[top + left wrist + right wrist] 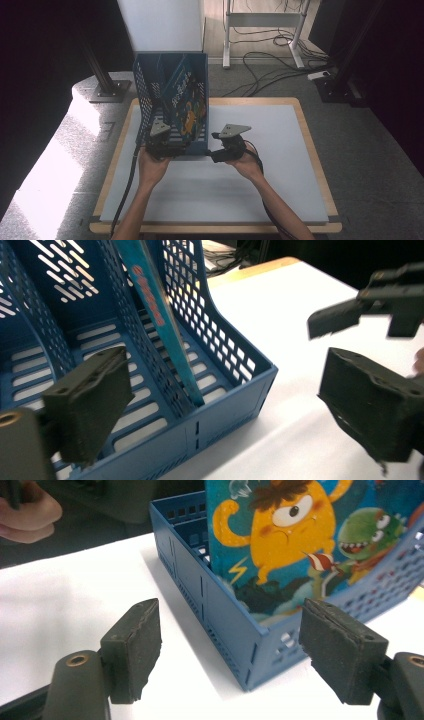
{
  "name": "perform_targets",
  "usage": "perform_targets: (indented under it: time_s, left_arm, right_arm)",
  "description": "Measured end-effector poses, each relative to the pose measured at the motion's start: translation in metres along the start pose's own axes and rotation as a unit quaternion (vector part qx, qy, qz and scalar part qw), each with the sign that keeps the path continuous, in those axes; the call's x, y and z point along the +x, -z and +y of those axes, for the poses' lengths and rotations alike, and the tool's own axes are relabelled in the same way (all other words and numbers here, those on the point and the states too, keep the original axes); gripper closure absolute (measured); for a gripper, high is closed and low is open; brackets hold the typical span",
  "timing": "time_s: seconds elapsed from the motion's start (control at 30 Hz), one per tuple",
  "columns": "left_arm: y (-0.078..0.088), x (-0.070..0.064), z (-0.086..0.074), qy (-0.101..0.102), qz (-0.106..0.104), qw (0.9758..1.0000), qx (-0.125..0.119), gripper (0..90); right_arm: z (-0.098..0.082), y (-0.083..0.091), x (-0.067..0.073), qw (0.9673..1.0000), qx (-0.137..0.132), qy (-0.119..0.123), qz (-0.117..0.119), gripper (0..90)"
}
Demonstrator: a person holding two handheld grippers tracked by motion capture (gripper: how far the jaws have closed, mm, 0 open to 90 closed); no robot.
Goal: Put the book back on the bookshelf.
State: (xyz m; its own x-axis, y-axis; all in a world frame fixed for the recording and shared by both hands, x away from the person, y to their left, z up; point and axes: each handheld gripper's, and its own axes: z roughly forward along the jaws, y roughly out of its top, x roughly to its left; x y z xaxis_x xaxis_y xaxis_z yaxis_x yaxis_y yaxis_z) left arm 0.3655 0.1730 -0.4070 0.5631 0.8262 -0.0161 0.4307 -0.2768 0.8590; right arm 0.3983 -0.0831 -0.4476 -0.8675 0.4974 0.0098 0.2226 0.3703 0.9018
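A blue mesh file rack (150,100) stands on the white table top (260,165), its open side toward me. A picture book (184,102) with cartoon monsters leans in its right-hand compartment. In the left gripper view the book's teal spine (157,315) runs down to the rack's slotted floor (145,415). My left gripper (161,145) is at the rack's near left corner, open, with nothing between its fingers. My right gripper (222,147) is just off the near right corner, open and empty. In the right gripper view, the book's cover (300,545) rises behind the rack's wall (220,610).
The table has a wooden rim (320,170). Cables (270,70) lie on the floor beyond it, near a white stand (260,20) and a black post base (107,90). White table surface lies free to the right of the rack and in front of it.
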Motion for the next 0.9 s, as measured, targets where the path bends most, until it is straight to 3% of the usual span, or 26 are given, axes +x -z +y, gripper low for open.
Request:
perform_targets:
  time_s: [0.4, 0.9]
  left_arm:
    - [0.004, -0.008, -0.015, -0.009, -0.038, 0.9992, 0.008, 0.0]
    - [0.017, -0.015, -0.026, -0.03, -0.064, 0.9974, 0.011, 0.0]
  right_arm:
    - [-0.008, 0.033, -0.008, 0.9996, 0.018, -0.012, -0.018, 14.1]
    - [-0.027, 0.068, -0.014, 0.9985, 0.038, -0.01, -0.038, 1.0]
